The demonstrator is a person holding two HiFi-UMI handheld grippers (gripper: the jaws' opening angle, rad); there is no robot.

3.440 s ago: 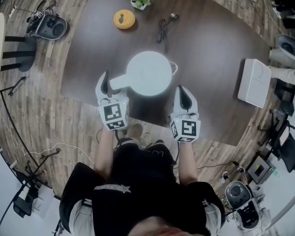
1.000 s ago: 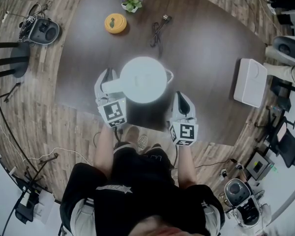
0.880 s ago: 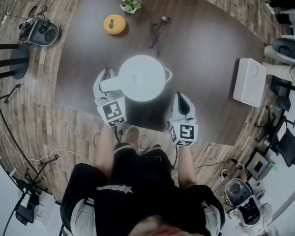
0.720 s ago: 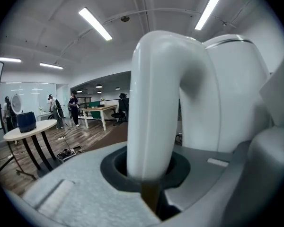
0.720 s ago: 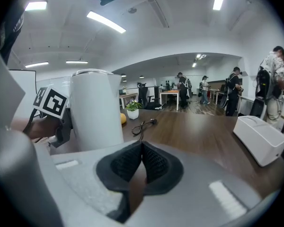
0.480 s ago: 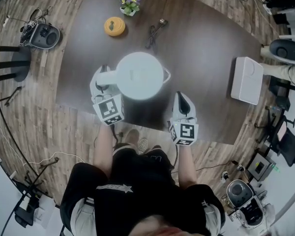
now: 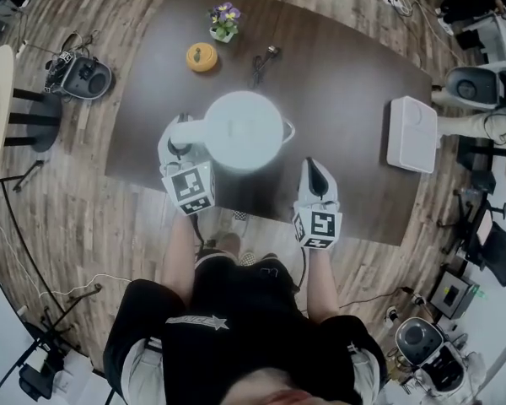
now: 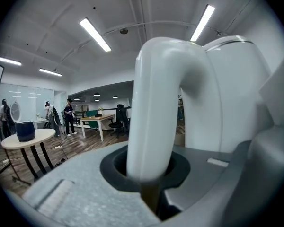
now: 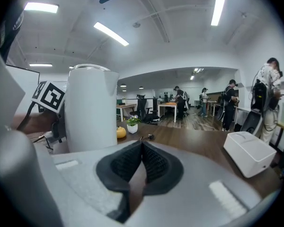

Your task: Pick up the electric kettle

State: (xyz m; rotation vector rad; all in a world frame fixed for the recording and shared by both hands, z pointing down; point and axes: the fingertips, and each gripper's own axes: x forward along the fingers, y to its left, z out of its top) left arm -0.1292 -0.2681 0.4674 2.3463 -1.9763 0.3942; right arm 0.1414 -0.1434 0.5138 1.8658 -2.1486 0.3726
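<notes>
Over the near side of the dark brown wooden table (image 7: pixel 346 99), our left gripper (image 7: pixel 179 137) (image 8: pixel 149 174) clamped on the curved handle (image 8: pixel 154 108) of the tall white plastic electric kettle (image 7: pixel 243 129) (image 9: pixel 91 110), our right gripper (image 7: pixel 314 171) (image 9: pixel 141 162) alongside, jaws pressed together, empty

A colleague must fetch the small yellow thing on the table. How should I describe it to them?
On the dark brown table, look past the white kettle to the far edge. There, close to a small pot of purple flowers and, in the head view, left of a black cable, lies the yellow thing. It is the only round, flattish, orange-yellow item.
</notes>
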